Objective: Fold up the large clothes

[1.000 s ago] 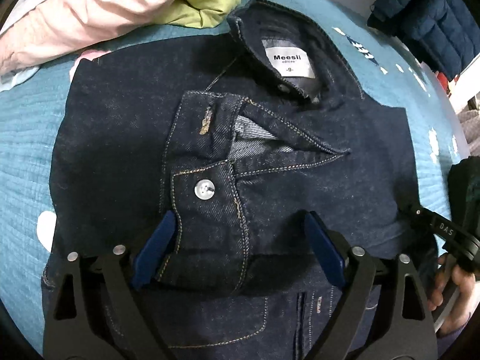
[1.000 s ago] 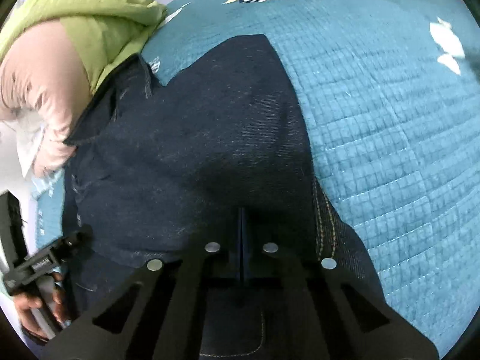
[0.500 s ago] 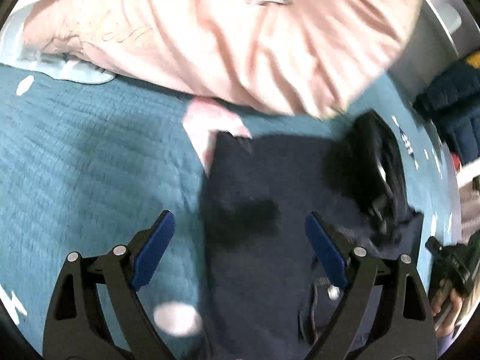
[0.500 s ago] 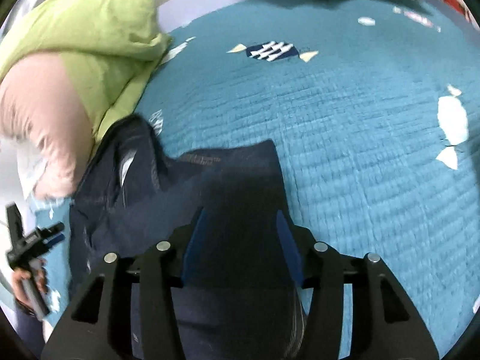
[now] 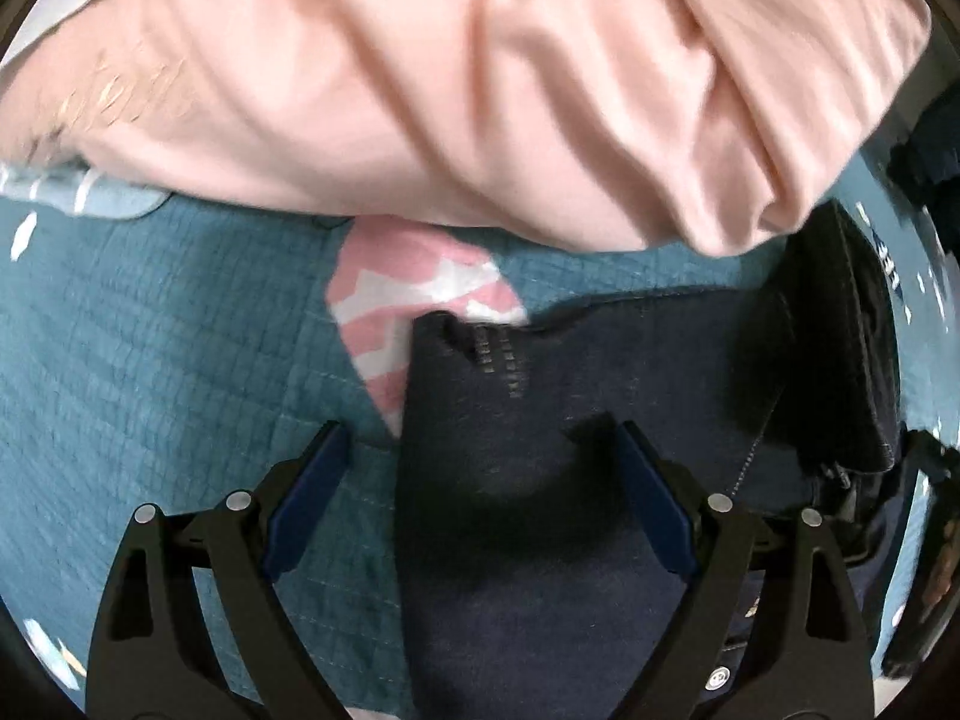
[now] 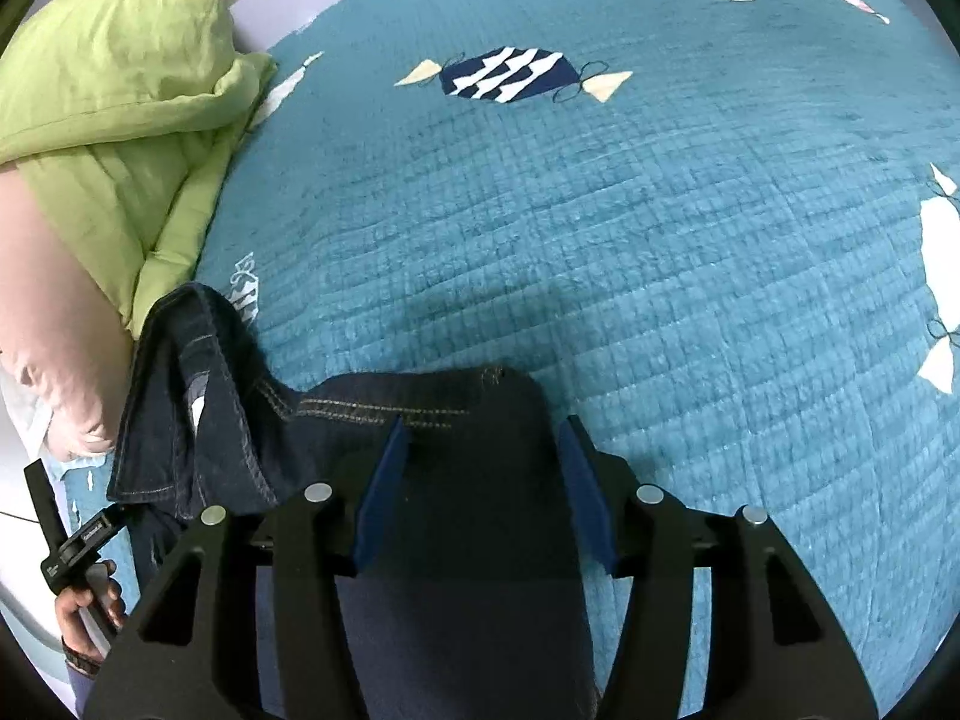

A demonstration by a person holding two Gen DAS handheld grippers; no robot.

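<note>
L wrist view: the denim jacket (image 5: 540, 420) is seen spread flat on the teal quilt (image 5: 150, 372) of the bed. The left tongs (image 5: 474, 480) are held wide apart above the jacket's left edge, w/ nothing clamped; one pad (image 5: 306, 492) is over the quilt, the other over denim. Just beyond the jacket a pink-and-white patch (image 5: 396, 282) on the quilt is visible, and beyond that a pink garment (image 5: 480, 90).

R wrist view: the right tongs (image 6: 480, 480) are seen over the jacket's (image 6: 456, 420) far corner, jaws opening, pads (image 6: 384, 492) clear of the cloth, nothing gripped. The collar (image 6: 198, 396) is bunched at the jacket's left, next to a green garment (image 6: 120, 120). A hand (image 6: 84, 612) on the other handle is visible below the collar.
</note>
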